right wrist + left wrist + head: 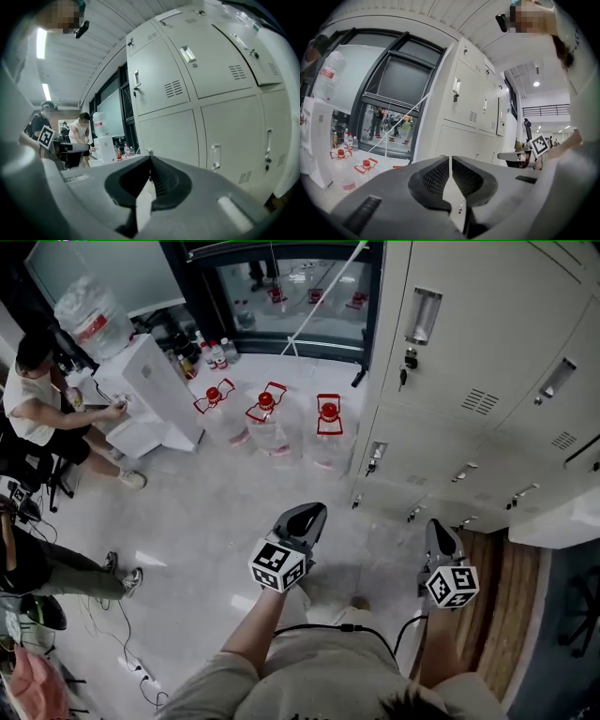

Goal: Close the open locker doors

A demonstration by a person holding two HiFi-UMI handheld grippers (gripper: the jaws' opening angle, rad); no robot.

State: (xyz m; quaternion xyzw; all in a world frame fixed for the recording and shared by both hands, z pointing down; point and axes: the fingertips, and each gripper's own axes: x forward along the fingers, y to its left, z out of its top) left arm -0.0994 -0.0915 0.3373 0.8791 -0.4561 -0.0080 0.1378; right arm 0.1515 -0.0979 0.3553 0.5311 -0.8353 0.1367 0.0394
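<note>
Both pairs of jaws are closed on nothing, with the left gripper [305, 514] and right gripper [441, 532] near the lockers [469, 381]. Most doors look shut, but one door [555, 523] at the lockers' right end seems to stand open, so that one is likely left to close.

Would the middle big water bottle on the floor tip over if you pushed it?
Probably not easily: the water bottle stands upright and looks wide and squat. If it is full, which I can't tell for sure, it would be heavy. On the smooth, shiny floor it might slide rather than tip.
</note>
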